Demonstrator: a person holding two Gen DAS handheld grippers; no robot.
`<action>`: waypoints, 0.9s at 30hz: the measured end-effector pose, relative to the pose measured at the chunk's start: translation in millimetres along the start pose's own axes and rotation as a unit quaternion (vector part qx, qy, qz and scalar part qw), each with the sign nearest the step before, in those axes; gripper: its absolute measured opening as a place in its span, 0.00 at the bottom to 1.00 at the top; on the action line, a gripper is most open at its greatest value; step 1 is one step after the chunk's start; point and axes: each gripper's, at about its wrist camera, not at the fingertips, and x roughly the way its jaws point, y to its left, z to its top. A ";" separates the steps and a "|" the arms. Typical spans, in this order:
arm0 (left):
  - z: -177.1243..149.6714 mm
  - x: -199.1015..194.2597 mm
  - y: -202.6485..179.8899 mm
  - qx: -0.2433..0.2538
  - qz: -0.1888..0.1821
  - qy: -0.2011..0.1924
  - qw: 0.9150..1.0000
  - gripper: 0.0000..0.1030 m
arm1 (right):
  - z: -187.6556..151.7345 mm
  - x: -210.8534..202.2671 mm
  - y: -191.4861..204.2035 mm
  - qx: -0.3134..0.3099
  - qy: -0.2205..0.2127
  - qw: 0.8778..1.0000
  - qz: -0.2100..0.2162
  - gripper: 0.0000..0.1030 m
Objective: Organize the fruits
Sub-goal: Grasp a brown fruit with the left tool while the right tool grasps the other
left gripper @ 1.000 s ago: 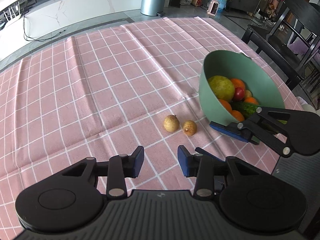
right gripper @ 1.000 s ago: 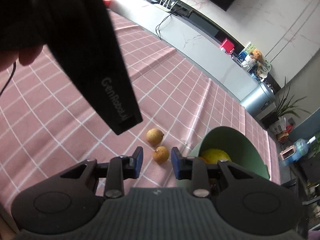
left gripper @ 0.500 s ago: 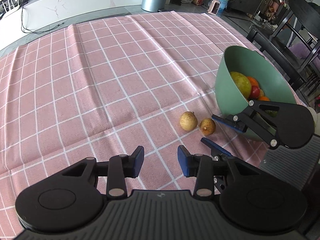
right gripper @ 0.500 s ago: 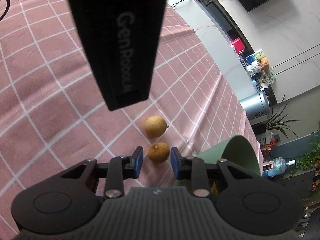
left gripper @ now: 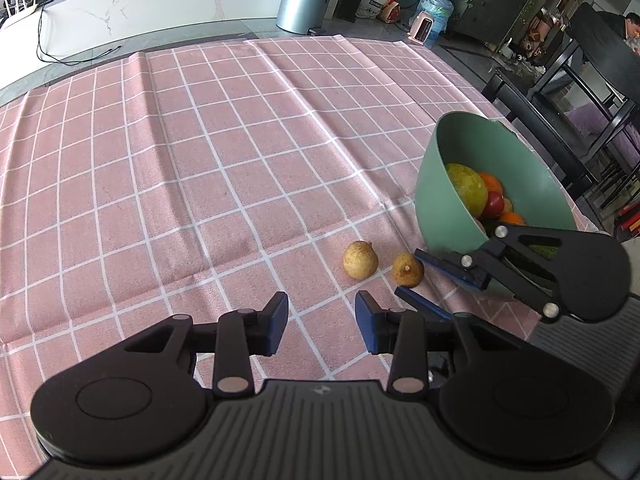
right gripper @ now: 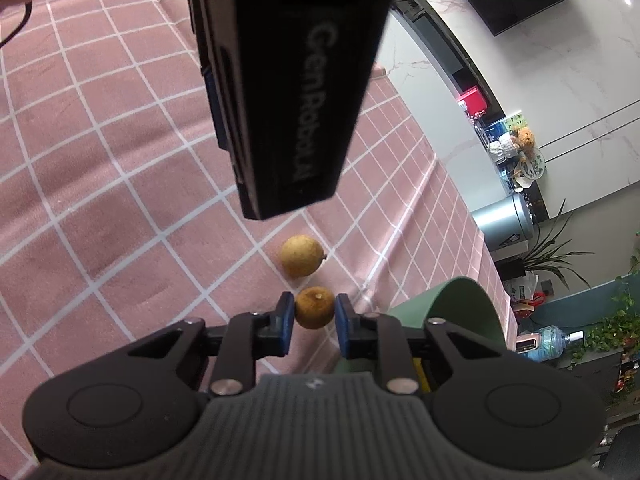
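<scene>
Two small tan round fruits lie on the pink checked cloth beside a green bowl (left gripper: 440,208) that holds several fruits. My right gripper (right gripper: 314,314) is open, low at the cloth, with its blue pads on either side of the nearer fruit (right gripper: 315,307), a small gap on each side. The farther fruit (right gripper: 301,256) lies just beyond it. In the left wrist view the right gripper (left gripper: 416,276) reaches in beside the nearer fruit (left gripper: 407,269); the other fruit (left gripper: 360,259) lies to its left. My left gripper (left gripper: 321,322) is open and empty, above the cloth short of both fruits.
The green bowl's rim (right gripper: 460,292) rises just right of my right gripper. The left gripper's black body (right gripper: 288,80) hangs over the cloth in the right wrist view. Black chairs (left gripper: 560,92) stand past the table's right edge. Pink cloth (left gripper: 160,160) stretches to the left.
My right gripper has come down and forward so the nearer fruit now sits between its pads. The left gripper has drifted a little; both fruits have stayed put.
</scene>
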 end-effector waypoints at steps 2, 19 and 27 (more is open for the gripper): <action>1.5 0.1 -4.4 0.009 0.001 0.000 1.000 0.44 | -3.1 -14.3 -8.3 0.027 -0.013 0.999 0.011 0.16; 29.5 51.0 -44.6 0.040 0.033 0.035 0.998 0.38 | -72.2 -74.5 -130.8 0.288 -0.043 0.954 0.063 0.17; 32.3 67.1 -52.1 0.042 0.062 0.060 0.995 0.31 | -100.5 -42.9 -157.4 0.339 -0.015 0.936 0.092 0.17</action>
